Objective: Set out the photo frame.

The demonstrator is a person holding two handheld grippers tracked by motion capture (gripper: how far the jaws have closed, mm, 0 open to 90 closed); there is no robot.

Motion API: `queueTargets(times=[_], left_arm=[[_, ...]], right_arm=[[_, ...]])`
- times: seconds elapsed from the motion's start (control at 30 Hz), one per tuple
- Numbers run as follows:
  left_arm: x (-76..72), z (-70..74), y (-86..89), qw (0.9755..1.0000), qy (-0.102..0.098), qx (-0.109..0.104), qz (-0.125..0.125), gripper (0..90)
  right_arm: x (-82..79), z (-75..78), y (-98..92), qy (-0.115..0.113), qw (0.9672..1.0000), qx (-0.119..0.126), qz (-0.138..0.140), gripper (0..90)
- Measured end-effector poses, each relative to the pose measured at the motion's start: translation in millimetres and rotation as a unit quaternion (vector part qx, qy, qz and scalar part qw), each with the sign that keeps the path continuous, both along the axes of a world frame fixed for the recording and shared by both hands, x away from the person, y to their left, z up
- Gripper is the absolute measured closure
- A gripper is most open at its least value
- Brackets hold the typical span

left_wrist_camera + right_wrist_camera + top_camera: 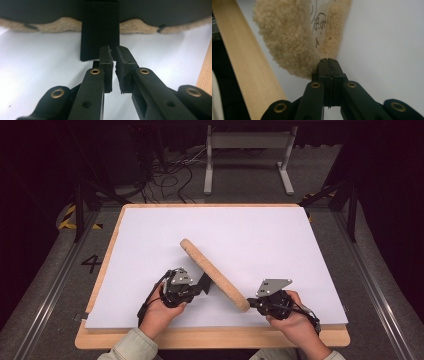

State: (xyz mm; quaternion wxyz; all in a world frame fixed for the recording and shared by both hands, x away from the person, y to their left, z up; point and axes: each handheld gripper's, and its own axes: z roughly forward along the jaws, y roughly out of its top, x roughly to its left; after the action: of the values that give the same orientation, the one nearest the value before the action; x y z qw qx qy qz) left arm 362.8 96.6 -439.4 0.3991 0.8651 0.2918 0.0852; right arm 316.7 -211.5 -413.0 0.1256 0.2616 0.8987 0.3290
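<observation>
A round tan fleece pad (214,272) stands on its edge across the white sheet, running from the middle toward the near right. Its fluffy face (287,40) carries a white label with writing (318,27). Its back is black (150,12), and a black flat strap (100,30) hangs from it down to the sheet. My left gripper (200,289) sits just short of that strap, jaws a narrow gap apart with nothing between them (113,53). My right gripper (250,304) is shut, its tips (328,60) against the pad's near rim; no fleece shows between the jaws.
The white sheet (260,235) covers a wooden board whose edge (210,337) runs along the near side and shows as a wooden strip (247,65) in the right gripper view. Beyond the table are cables (170,175) and a white metal frame (247,155) on the floor.
</observation>
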Motion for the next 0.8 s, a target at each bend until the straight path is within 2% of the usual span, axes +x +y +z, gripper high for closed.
queueTargets(times=[0.23, 0.43, 0.53, 0.6, 0.67, 0.8], left_arm=[[-2.3, 0.8, 5.1, 1.0, 0.003, -0.003, -0.003, 83.6], [-5.8, 1.9, 1.2, 0.9997, 0.01, -0.008, -0.022, 84.8], [-7.5, 2.1, -1.5, 0.9995, 0.011, -0.007, -0.029, 85.3], [-7.4, 1.8, -1.5, 0.9995, 0.012, -0.006, -0.03, 85.5], [-6.8, 1.8, -0.7, 0.9995, 0.013, -0.009, -0.027, 85.5], [-5.7, 2.2, 1.3, 0.9995, 0.013, -0.011, -0.025, 85.5]], right_arm=[[-12.4, -1.3, 17.5, 0.011, 0.9991, 0.006, 0.041, 90.0], [-17.3, -3.6, 28.4, 0.02, 0.997, 0.02, 0.072, 90.0], [-17.0, -2.8, 28.0, 0.02, 0.9967, 0.017, 0.077, 90.0], [-16.7, 0.7, 24.2, 0.026, 0.9964, 0.003, 0.081, 90.0], [-18.5, 5.0, 20.1, 0.029, 0.9957, 0.004, 0.088, 90.0], [-27.1, 12.1, 21.5, 0.026, 0.9928, -0.001, 0.117, 90.0]])
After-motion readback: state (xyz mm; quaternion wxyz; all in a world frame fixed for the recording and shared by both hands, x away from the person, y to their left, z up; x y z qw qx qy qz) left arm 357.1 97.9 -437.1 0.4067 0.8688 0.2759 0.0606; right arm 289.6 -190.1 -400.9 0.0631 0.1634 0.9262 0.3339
